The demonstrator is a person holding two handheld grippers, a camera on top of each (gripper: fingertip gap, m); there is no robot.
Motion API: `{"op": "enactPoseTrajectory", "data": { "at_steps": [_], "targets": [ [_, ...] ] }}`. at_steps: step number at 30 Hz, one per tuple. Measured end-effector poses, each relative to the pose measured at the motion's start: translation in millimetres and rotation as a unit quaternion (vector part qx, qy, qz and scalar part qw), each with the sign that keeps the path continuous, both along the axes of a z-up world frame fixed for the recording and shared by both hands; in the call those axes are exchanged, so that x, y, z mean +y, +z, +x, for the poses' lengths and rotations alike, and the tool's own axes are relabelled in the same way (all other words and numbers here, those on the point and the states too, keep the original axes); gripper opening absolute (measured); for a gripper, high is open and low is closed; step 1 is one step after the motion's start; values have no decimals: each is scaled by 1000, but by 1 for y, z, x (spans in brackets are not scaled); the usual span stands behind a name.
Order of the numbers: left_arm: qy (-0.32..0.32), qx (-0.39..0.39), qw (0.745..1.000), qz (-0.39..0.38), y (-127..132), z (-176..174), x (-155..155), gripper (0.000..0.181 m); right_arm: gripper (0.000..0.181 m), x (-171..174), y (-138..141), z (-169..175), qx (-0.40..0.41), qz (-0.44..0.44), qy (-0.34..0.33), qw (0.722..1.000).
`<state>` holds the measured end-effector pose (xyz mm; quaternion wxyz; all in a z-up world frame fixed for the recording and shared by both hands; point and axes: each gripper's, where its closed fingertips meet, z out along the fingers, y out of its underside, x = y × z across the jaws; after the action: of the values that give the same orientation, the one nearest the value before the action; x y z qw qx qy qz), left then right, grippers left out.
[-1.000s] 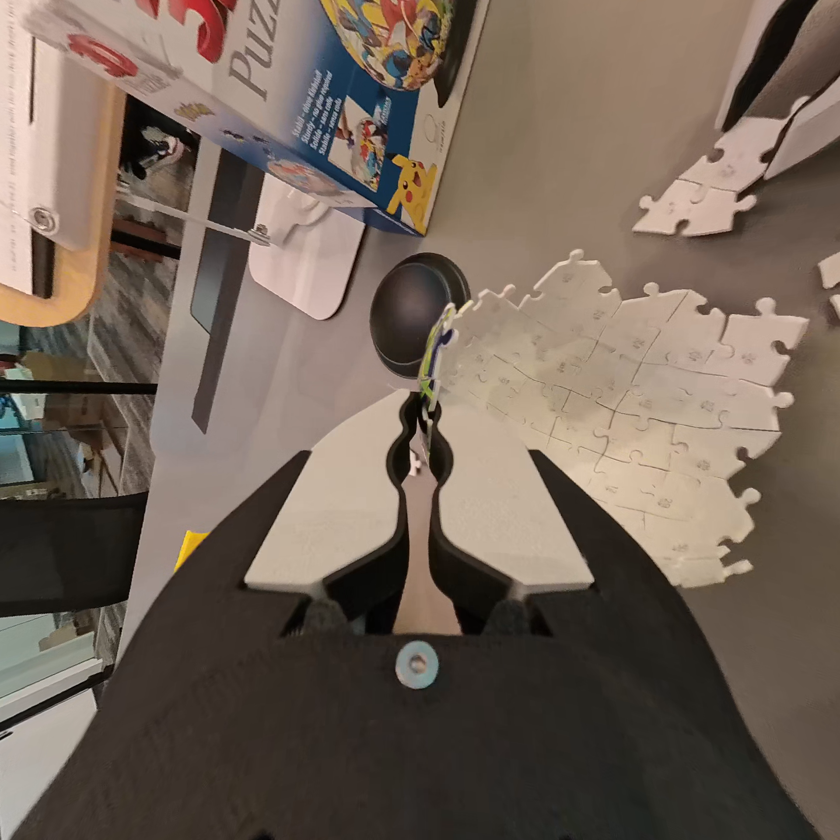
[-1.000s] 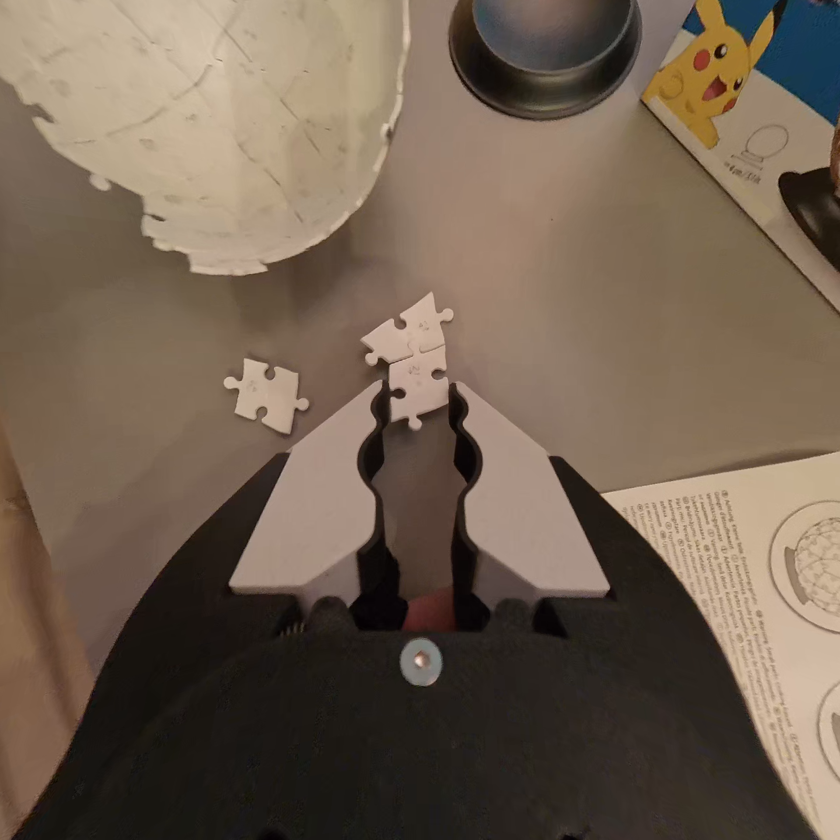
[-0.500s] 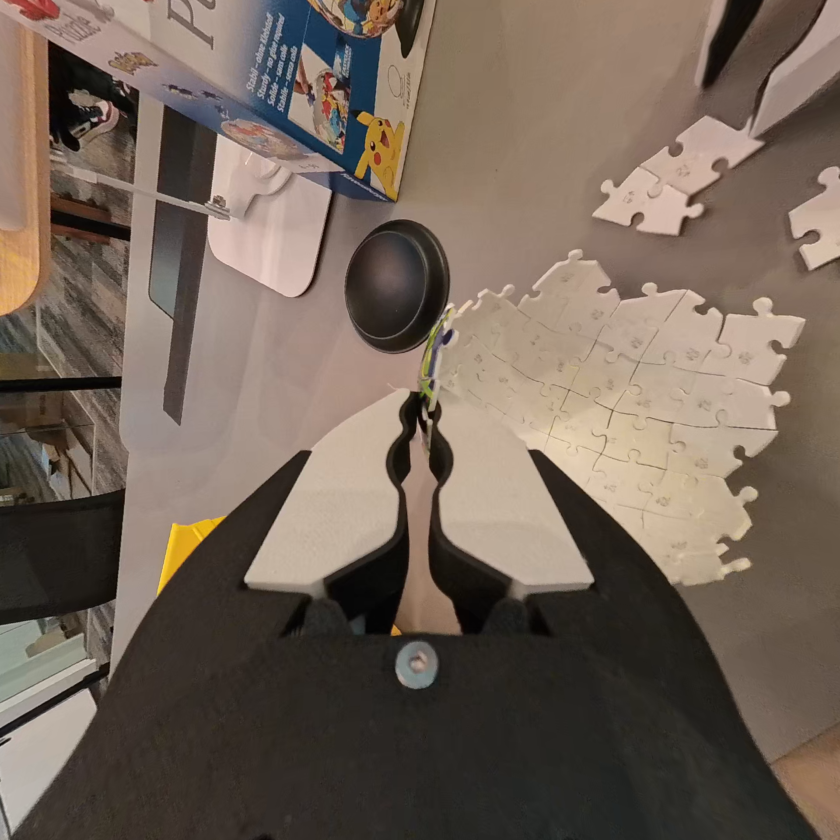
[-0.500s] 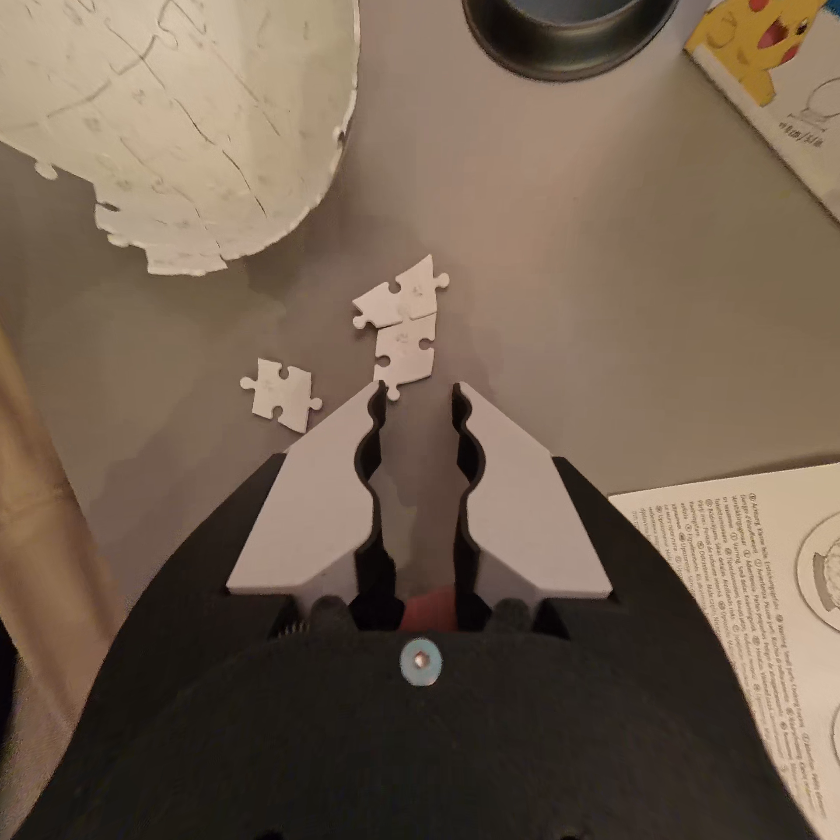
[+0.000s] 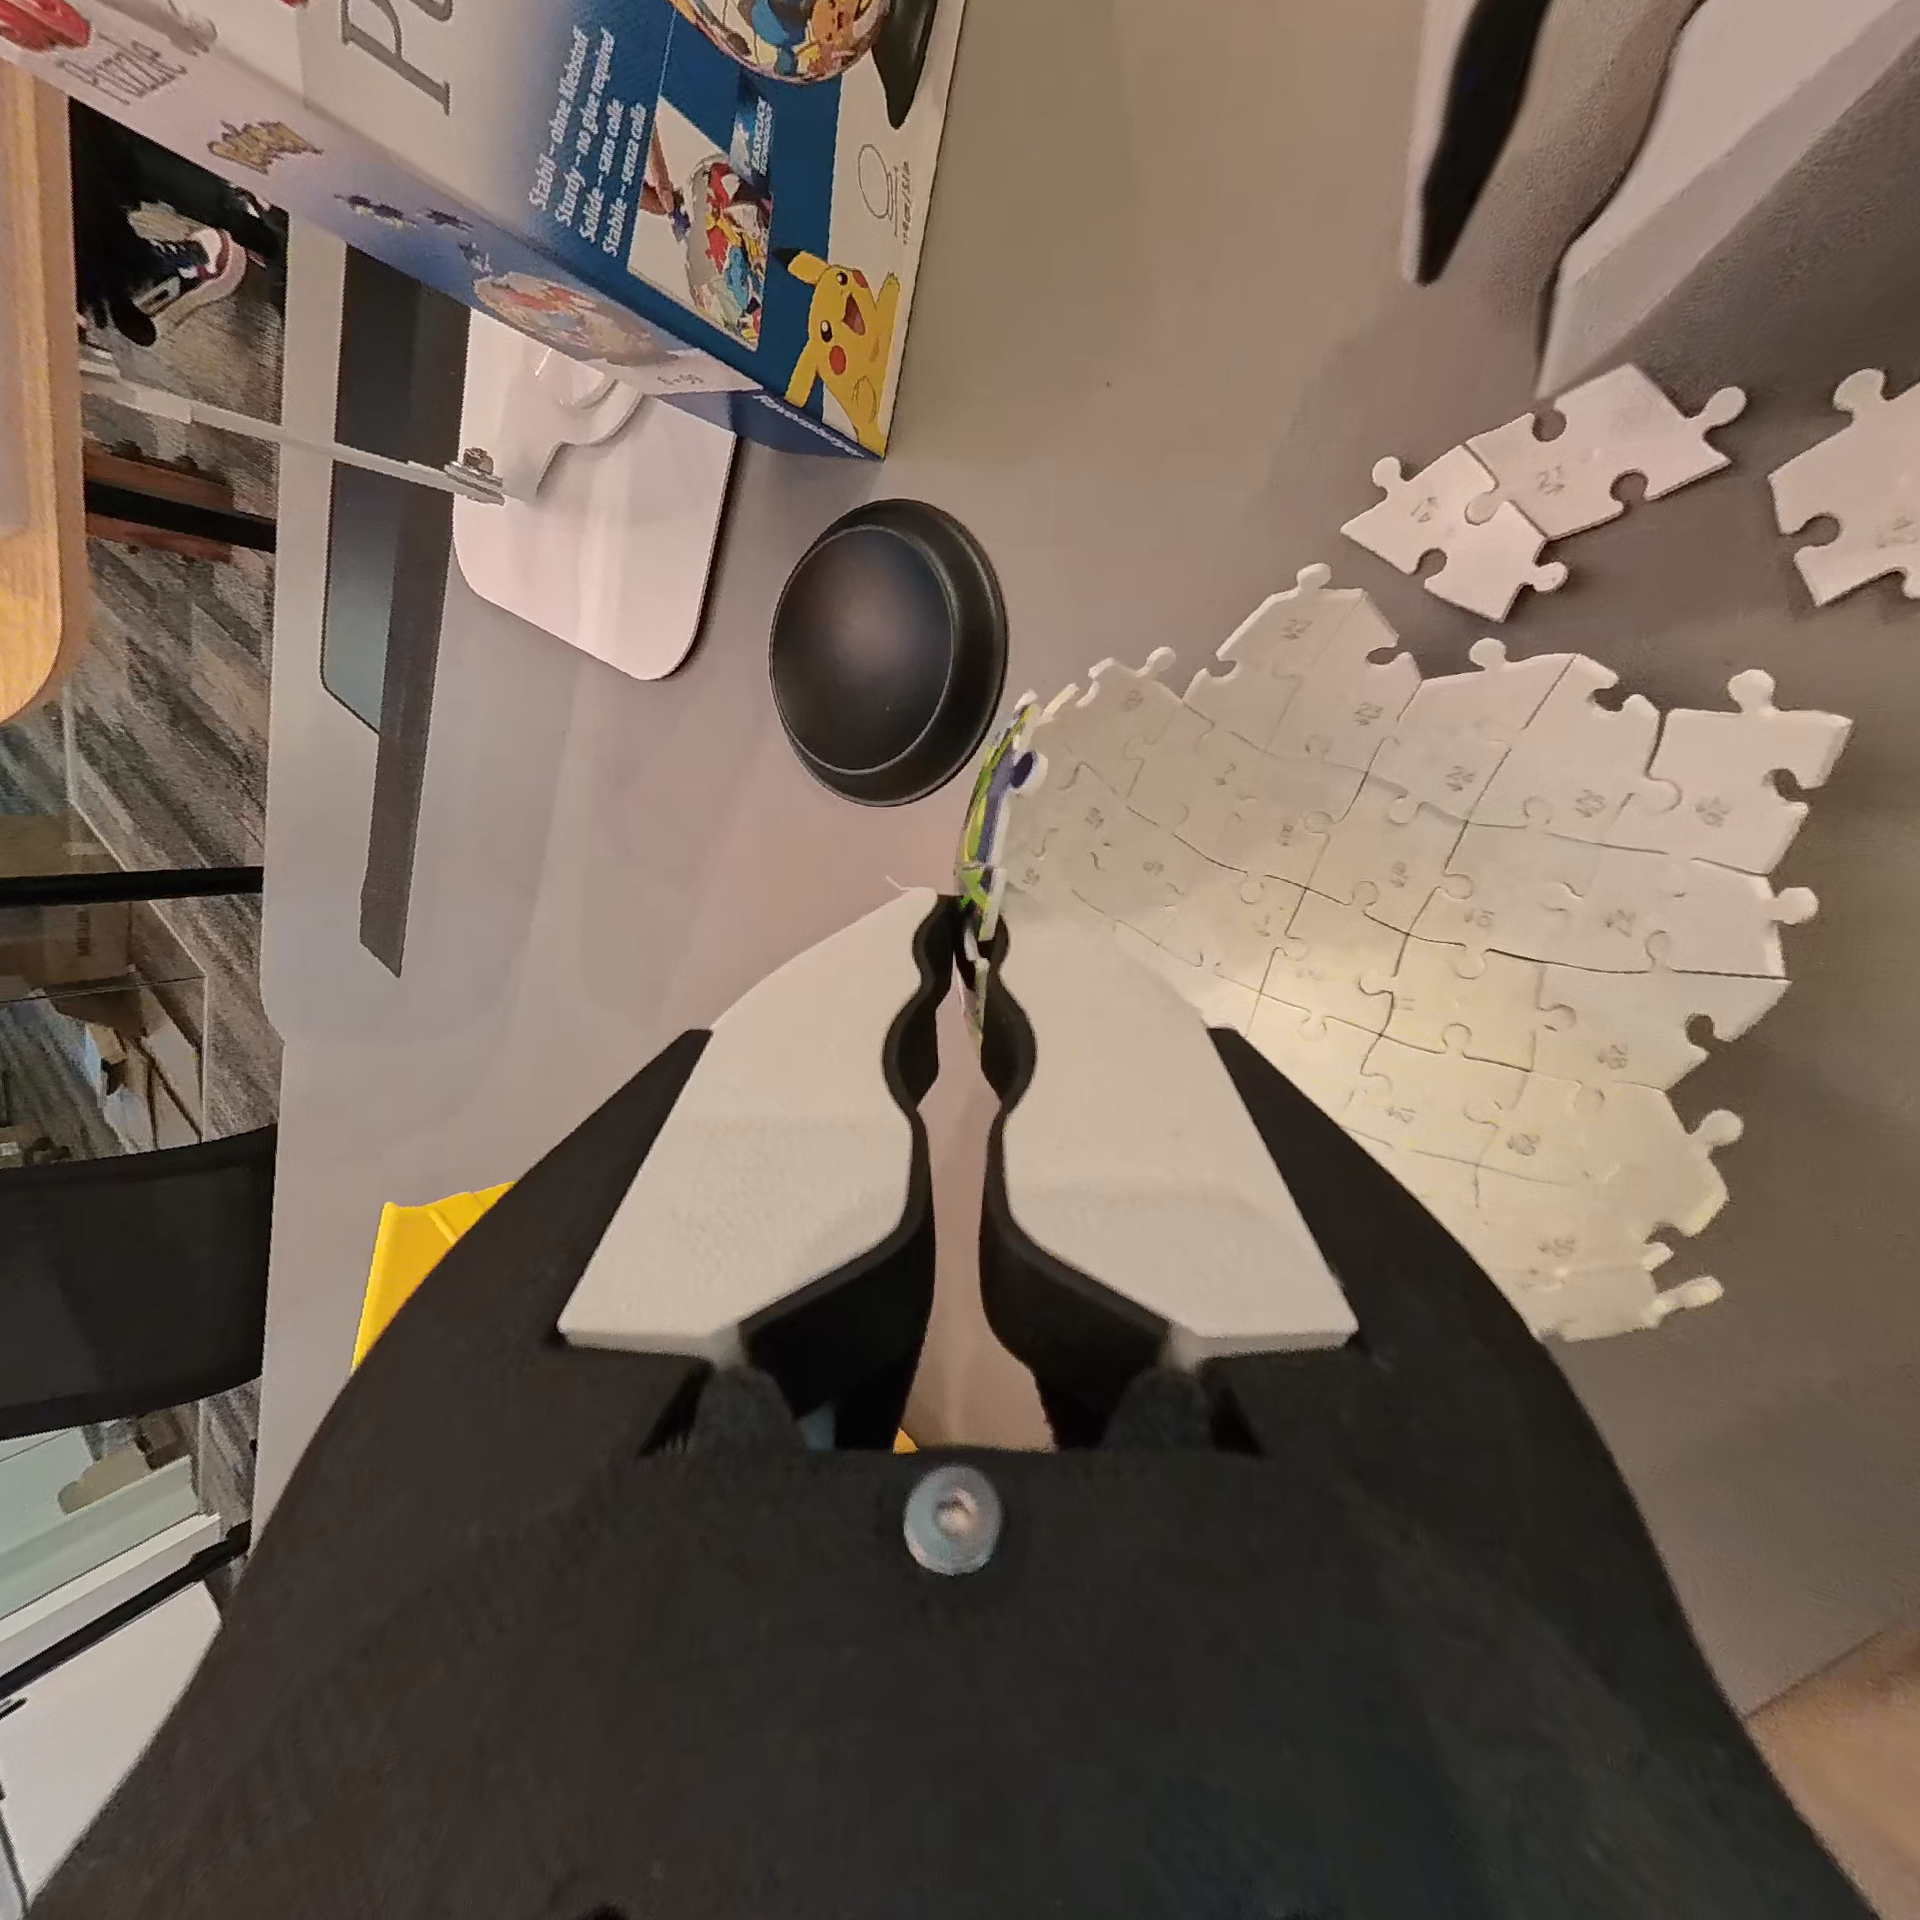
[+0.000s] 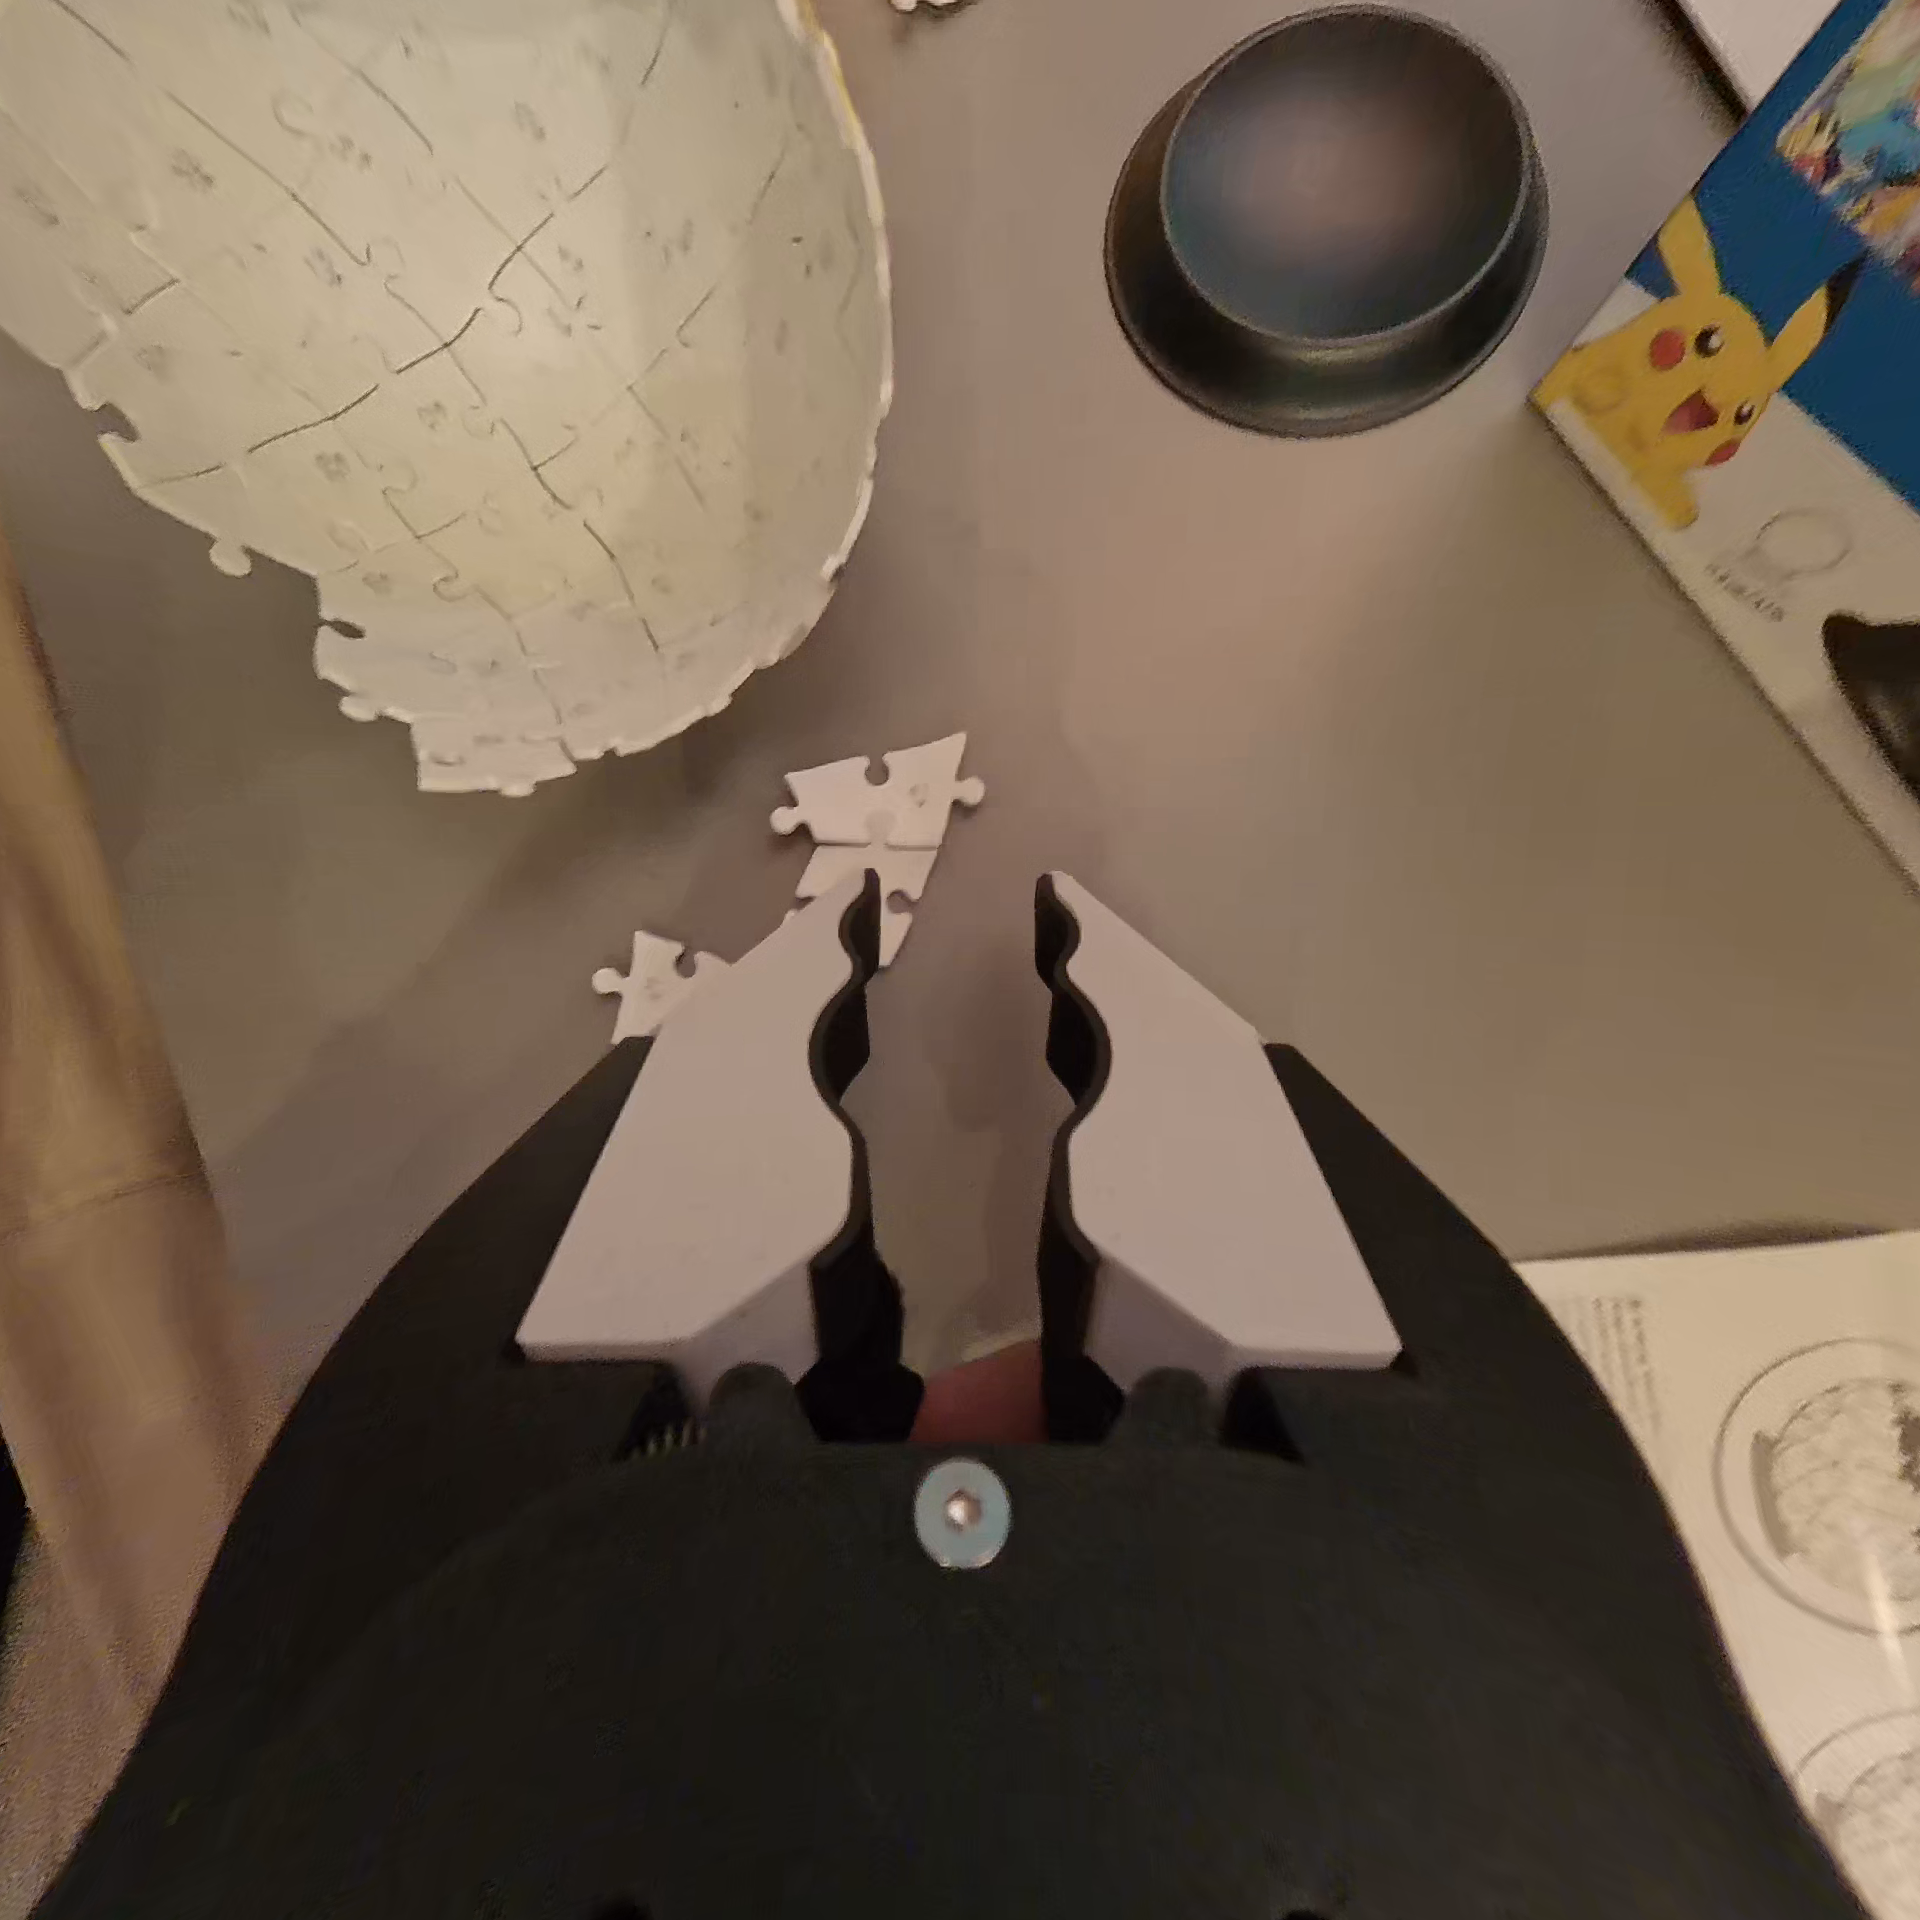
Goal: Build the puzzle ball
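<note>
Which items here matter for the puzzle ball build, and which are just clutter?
Job:
- half-built puzzle shell, edge pinched in left gripper
- joined loose pieces
- single loose piece
- black stand
- right gripper, open

Lying about:
- puzzle box
- instruction sheet

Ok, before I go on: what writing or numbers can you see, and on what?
I won't copy out the writing; these things carry it.
Puzzle box: large lettering and small print.
Curved puzzle shell: small marks on the white piece backs.
Joined loose pieces: similar marks.
Instruction sheet: fine print beside diagrams, too small to read.
</note>
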<state>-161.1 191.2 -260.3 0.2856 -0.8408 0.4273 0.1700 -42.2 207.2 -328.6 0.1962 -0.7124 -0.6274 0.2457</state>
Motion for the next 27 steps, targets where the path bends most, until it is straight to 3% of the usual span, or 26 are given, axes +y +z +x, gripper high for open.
{"op": "enactPoseTrajectory", "data": {
  "at_steps": [5, 12, 20, 24, 27],
  "targets": [
    [2, 1, 1000, -10, -1, -3, -3, 3, 46, -4, -18, -13, -57, -39, 30, 997],
    [3, -1, 1000, -11, -1, -4, -4, 2, 14, -4, -21, -21, -55, -18, 23, 998],
    [1, -1, 1000, -11, -1, -3, -6, 2, 0, 4, -22, -10, -36, -27, -58, 997],
    [-1, 0, 1000, -12, -1, -1, -5, 2, 9, 2, -12, -7, -23, 19, -15, 999],
    [0, 2, 1000, -13, -2, -1, -4, 2, 22, -5, -2, -20, -5, 74, 90, 993]
  ]
}}
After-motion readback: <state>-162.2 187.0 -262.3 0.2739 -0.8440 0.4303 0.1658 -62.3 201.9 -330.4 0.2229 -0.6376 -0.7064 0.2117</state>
